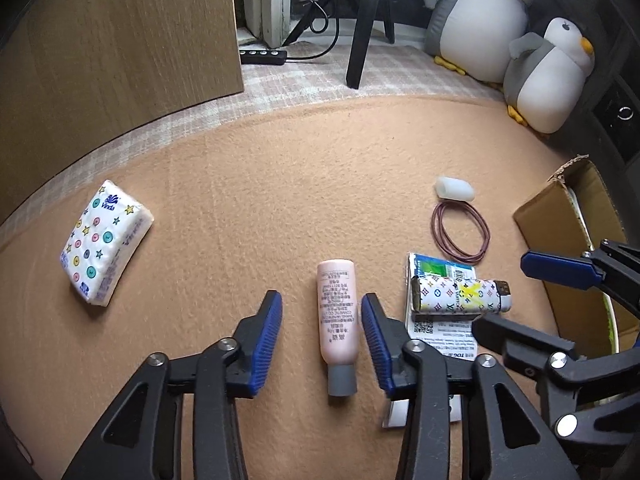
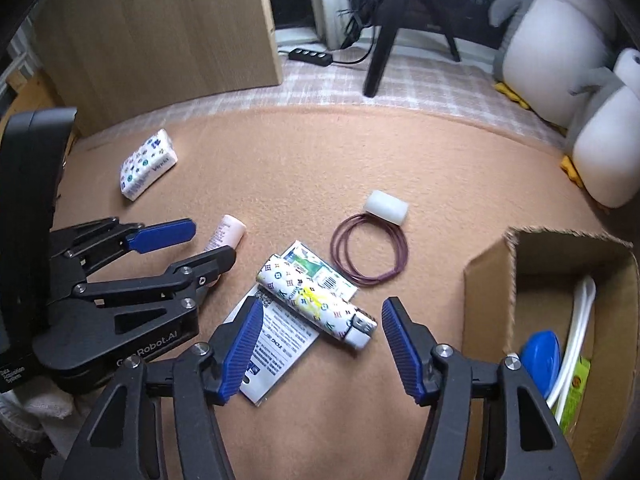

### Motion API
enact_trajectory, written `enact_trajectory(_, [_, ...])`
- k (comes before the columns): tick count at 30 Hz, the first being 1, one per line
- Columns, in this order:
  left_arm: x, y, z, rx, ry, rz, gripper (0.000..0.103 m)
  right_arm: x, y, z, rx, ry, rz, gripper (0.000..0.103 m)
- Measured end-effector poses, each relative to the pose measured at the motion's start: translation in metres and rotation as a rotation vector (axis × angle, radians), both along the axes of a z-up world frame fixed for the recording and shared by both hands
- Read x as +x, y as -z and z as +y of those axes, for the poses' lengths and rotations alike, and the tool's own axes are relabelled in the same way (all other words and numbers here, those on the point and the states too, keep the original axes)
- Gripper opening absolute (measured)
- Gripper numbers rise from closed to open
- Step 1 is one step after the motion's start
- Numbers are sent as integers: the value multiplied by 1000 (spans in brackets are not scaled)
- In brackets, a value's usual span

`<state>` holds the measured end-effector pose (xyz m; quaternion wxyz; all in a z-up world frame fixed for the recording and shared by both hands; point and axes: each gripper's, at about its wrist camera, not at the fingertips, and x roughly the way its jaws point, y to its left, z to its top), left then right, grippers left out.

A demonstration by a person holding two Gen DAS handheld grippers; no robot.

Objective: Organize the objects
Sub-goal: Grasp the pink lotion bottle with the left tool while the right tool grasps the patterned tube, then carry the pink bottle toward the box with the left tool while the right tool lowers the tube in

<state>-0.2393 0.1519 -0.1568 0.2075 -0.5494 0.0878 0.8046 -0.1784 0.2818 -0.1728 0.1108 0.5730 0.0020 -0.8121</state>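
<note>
My left gripper (image 1: 322,312), jaws apart, straddles the pink bottle (image 1: 337,320) without touching it; my right gripper (image 2: 322,320) stands wide around the patterned lighter (image 2: 316,300) lying on leaflets (image 2: 276,344).

"Vinda" on tissue pack (image 1: 105,245), "Robot.AI" on left tool (image 2: 188,248), "TOG" on leaflet (image 2: 276,344)

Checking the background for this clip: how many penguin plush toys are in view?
2. A large penguin sits at the far right behind the mat; a smaller penguin leans in front of it, nearer the cardboard box. Others may be hidden.
</note>
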Motion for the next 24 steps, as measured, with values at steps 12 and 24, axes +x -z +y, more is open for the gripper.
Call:
enact_trajectory(12, [-4,8,-11,3,-13,-12,22,-15,25,-13,46,-48,-45,58])
enact_trajectory(24, [15,11,-38,35,-48,-17,22,-5,26,-13,6,-24,-50,21])
